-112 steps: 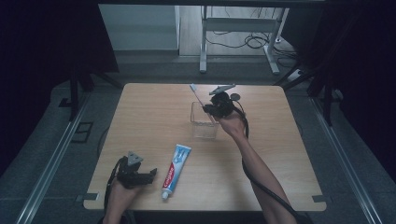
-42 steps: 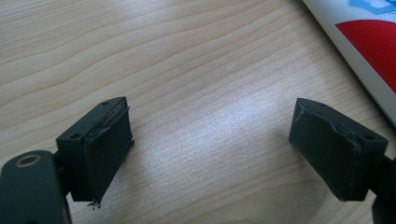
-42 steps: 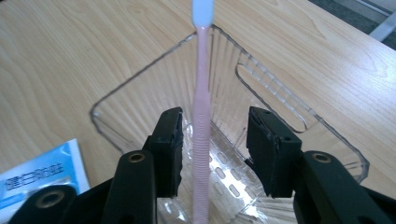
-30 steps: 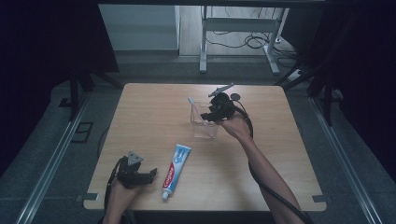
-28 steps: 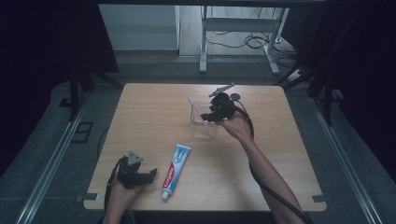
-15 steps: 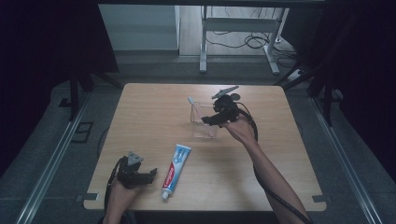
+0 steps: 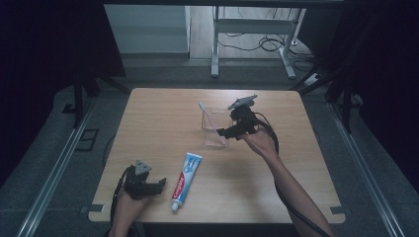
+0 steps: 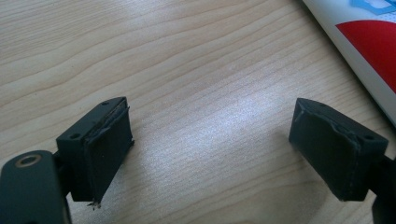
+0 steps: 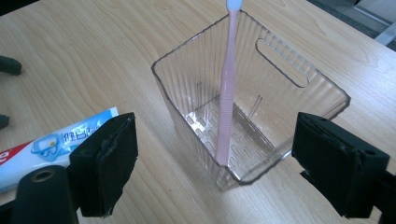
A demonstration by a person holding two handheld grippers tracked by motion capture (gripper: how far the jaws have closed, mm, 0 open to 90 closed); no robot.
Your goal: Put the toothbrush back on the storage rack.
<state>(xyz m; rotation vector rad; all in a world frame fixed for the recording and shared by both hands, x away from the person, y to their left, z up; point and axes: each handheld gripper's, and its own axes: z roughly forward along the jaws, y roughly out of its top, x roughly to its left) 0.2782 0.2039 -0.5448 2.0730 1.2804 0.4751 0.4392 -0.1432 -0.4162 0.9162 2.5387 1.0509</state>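
The right gripper (image 7: pixel 223 132) has just let go of the pink toothbrush (image 9: pixel 227 93): its jaws have been opening over the last second and now stand wide apart with nothing pressed between the pads, drawn back a little from the clear plastic bin (image 9: pixel 299 100) compared with a second ago, when it was still over the bin's top. The toothbrush stands inside the bin, its handle end on the slotted floor and its head leaning up past the far rim, so that part of the work looks finished. The toothpaste tube (image 7: pixel 186 173) lies flat on the table (image 7: pixel 148 118) near the front edge, well apart from the bin, and seems the likely next thing to go in. The left gripper (image 7: pixel 159 185) rests on the table just beside the tube, jaws apart and empty, with the tube's red and white edge showing at the corner of the left gripper view (image 8: pixel 369 42).
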